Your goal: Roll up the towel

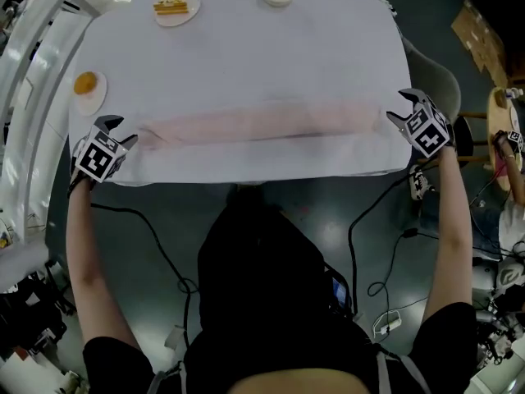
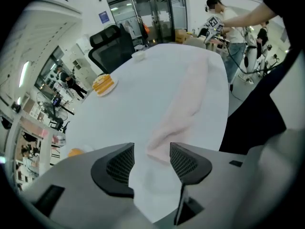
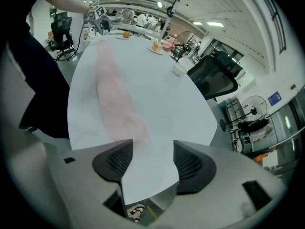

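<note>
Left claw (image 2: 151,163) and right claw (image 3: 152,163) both hang open and empty over the ends of the towel (image 1: 262,124), a long strip along the surface's (image 1: 246,48) near side, so it looks mid-roll and next they'd regrab the ends.

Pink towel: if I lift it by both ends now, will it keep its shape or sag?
Probably floppy: the towel lies as a long, flat, uneven strip on the table, so its middle would likely sag. Its loose, rumpled end by the open left gripper may well unroll. It looks thin, so probably light.
</note>
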